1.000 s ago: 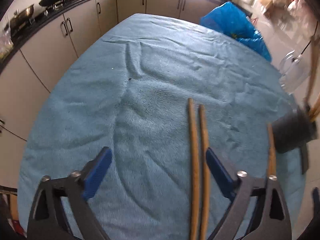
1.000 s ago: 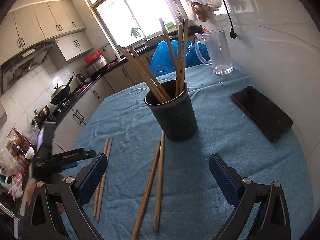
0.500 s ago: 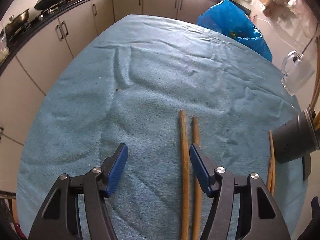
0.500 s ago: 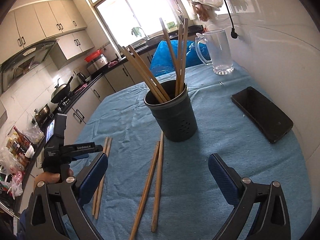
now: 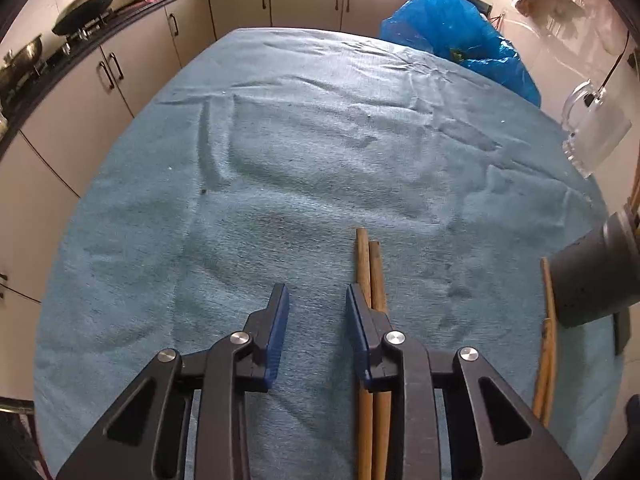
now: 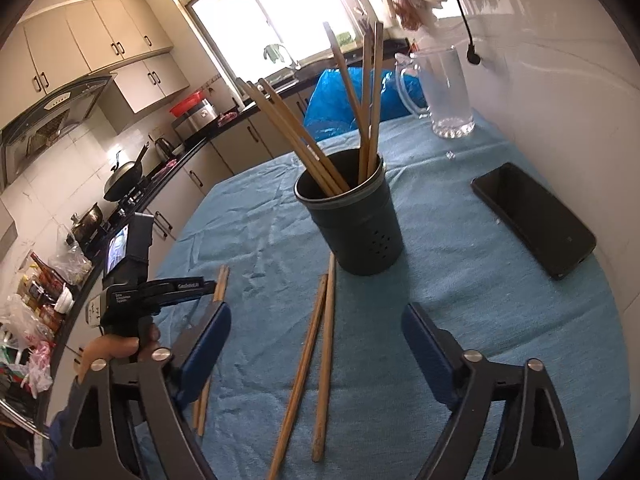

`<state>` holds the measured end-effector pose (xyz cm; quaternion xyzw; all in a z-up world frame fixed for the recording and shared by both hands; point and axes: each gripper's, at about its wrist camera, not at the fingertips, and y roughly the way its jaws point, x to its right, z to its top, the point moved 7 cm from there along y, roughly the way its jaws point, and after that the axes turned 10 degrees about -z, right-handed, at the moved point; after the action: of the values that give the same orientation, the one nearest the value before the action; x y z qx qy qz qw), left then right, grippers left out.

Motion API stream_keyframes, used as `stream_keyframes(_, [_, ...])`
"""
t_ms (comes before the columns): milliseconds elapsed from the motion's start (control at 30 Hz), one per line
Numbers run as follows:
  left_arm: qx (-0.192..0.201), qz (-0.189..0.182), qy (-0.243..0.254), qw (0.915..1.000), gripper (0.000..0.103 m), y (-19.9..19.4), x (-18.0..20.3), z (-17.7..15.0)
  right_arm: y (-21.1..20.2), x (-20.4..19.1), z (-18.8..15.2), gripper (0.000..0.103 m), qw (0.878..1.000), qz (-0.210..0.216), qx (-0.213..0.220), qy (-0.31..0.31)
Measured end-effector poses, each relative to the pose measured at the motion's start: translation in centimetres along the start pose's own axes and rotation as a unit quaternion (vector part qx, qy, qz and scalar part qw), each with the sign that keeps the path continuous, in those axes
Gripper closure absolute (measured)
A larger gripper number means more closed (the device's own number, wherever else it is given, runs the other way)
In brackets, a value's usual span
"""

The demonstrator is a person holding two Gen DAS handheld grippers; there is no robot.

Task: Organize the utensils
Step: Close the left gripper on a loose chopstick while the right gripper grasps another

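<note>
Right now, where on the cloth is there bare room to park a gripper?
Widest bare patch: the blue cloth beyond the left gripper, toward the cabinets. A smaller patch lies between holder and phone. Crowded: loose chopsticks in front of the holder.

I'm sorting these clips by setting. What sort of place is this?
Most likely a home kitchen: a wok sits on a stove under a range hood, cabinets line the walls, and a chopstick holder stands on a towel-covered table.

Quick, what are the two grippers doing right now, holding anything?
Left gripper: open, jaws just been closing, nothing between them; chopsticks lie outside.
Right gripper: open, empty.
</note>
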<state>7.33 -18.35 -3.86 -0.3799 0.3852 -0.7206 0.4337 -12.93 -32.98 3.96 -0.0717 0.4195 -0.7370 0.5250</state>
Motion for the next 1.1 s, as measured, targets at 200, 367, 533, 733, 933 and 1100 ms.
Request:
stream_keyframes(200, [-0.01, -0.053, -0.027, 0.9982, 0.075, -0.5, -0.5, 0.2, 0.3, -0.2, -0.1, 0.014, 1.0, -0.005, -0.004, 0.008])
stream_keyframes(367, [-0.013, -0.057, -0.013, 0.9982, 0.075, -0.4, 0.1, 0.2, 0.7, -0.9, -0.1, 0.014, 1.0, -0.003, -0.01, 0.005])
stream_keyframes(533, [-0.012, -0.038, 0.005, 0.9992, 0.075, 0.2, 0.5, 0.2, 0.9, -1.5, -0.3, 0.014, 1.0, -0.003, -0.014, -0.002])
stream_keyframes(733, [0.002, 0.015, 0.019, 0.9997, 0.092, 0.1, -0.1, 0.1, 1.6, -2.0, -0.3, 0.027, 0.999, 0.009, -0.034, -0.001])
stream_keyframes(933, [0.01, 0.018, 0.004, 0.9998, 0.092, -1.5, -2.7, -1.8, 4.9, -2.6, -0.3, 0.049, 0.992, 0.053, -0.109, 0.033])
stream_keyframes(1100, [0.011, 0.013, 0.003, 0.9998, 0.092, -2.3, -3.4, -3.1, 7.7, -3.4, -0.2, 0.06, 0.987, 0.052, -0.142, 0.049])
